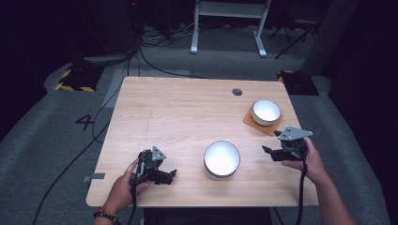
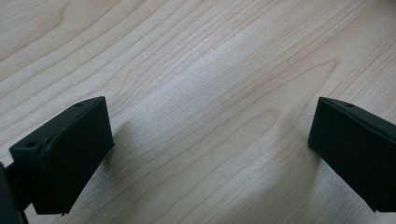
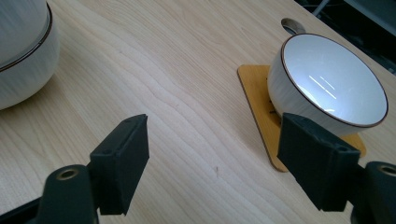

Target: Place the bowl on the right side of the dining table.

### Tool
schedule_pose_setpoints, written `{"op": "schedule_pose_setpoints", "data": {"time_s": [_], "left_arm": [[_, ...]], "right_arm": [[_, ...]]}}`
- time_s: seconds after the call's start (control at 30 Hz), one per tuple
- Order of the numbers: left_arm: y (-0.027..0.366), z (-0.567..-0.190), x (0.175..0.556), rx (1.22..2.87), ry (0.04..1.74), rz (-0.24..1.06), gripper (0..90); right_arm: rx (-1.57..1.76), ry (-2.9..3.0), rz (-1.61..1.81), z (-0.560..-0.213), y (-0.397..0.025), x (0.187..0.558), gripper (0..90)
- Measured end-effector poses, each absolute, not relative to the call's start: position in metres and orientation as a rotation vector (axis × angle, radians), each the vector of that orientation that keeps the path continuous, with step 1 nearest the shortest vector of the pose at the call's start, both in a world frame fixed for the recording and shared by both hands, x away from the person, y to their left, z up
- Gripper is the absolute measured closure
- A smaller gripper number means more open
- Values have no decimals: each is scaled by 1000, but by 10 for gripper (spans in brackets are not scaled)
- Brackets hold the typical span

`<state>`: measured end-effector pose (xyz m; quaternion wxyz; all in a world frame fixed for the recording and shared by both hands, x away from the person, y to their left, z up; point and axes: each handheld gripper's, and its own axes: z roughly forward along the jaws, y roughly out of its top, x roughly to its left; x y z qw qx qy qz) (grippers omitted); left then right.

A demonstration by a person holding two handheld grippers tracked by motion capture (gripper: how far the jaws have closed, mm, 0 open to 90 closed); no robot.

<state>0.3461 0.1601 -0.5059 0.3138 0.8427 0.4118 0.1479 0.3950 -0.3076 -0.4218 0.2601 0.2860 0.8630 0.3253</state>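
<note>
Left tool [image 1: 165, 176] is sitting low at about 7 o'clock on the tabletop [image 1: 187, 112], held in the person's left hand [image 1: 123, 187], jaws pointing toward 3 o'clock. In the left gripper view this tool [image 2: 210, 154] is spread wide and released, nothing between the jaws, bare wood grain under them.

Two bowls are counted. The larger white bowl [image 1: 221, 159] is standing near the front edge, around 6 o'clock of the tabletop, between the two tools, apart from both. In the right gripper view its side [image 3: 23, 51] is showing at 10 o'clock, with a thin dark line under the rim.

Right tool [image 1: 268, 151] is hovering at about 4 o'clock, held in the right hand [image 1: 309, 161], jaws pointing toward 9 o'clock, at the larger bowl. In its own view the right tool [image 3: 212, 156] is also released, jaws well apart and gripping nothing.

One smaller white bowl [image 1: 266, 111] is standing at about 2 o'clock, on one orange coaster [image 1: 253, 123], upright and empty. In the right gripper view this bowl [image 3: 334, 84] is lying at 1 o'clock, just beyond the right-hand jaw, the coaster [image 3: 254, 93] sticking out beneath it.

One round cable hole [image 1: 237, 92] is sitting at 1 o'clock near the far edge.

Counts: two tools, two bowls, one coaster.
</note>
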Motion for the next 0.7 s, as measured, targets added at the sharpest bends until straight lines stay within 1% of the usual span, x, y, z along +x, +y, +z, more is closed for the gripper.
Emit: {"op": "schedule_pose_setpoints", "data": {"time_s": [0.37, 0.7], "left_arm": [[160, -506, 346, 2221, 1085, 389, 0], [160, -506, 346, 2221, 1086, 391, 0]], "right_arm": [[816, 2330, 883, -432, -325, 382, 247], [881, 2322, 878, -449, -343, 374, 247]]}}
